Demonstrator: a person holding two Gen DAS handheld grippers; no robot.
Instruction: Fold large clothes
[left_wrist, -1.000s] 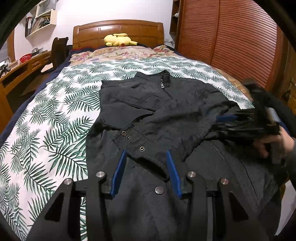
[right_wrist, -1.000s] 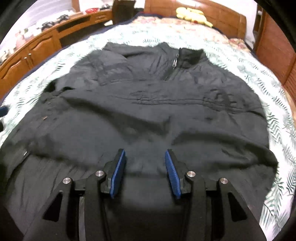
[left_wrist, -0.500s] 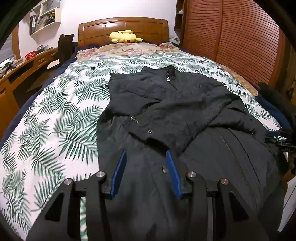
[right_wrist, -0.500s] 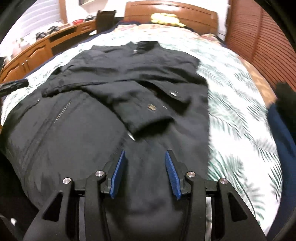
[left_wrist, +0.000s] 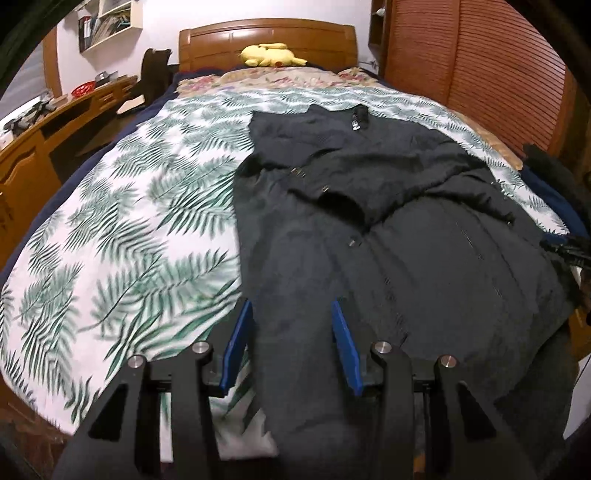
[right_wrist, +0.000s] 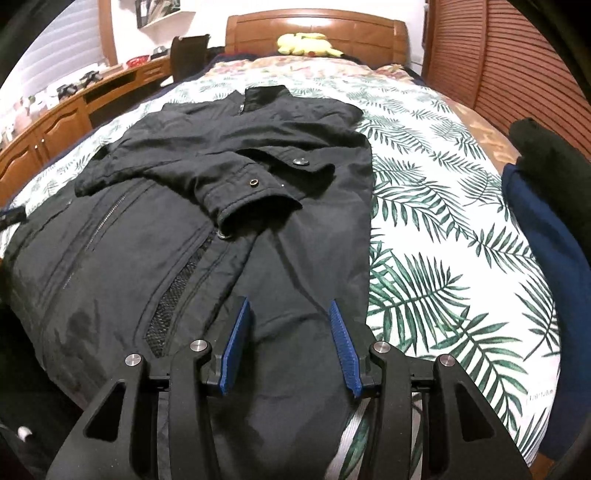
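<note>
A black jacket (left_wrist: 406, 258) lies face up on the leaf-print bed cover (left_wrist: 147, 221), collar (left_wrist: 356, 116) toward the headboard. Both sleeves are folded in across the chest, and one snap-button cuff (right_wrist: 258, 192) lies on top. My left gripper (left_wrist: 290, 306) hovers open over the jacket's lower left edge, with cloth beneath the blue pads and nothing pinched. Over the lower right part of the jacket (right_wrist: 184, 258), near its right edge, my right gripper (right_wrist: 289, 304) is also open and holds nothing.
A yellow plush toy (left_wrist: 271, 55) rests at the wooden headboard (left_wrist: 266, 37). A wooden desk (left_wrist: 37, 147) and a chair (left_wrist: 155, 74) stand left of the bed, slatted wardrobe doors (left_wrist: 480, 74) on the right. Dark and blue folded clothes (right_wrist: 546, 221) sit at the bed's right edge.
The right sleeve, carried across by the right gripper a second ago, now lies folded on the chest. The right gripper swung to the jacket's lower right. The left gripper drew back toward the lower left edge.
</note>
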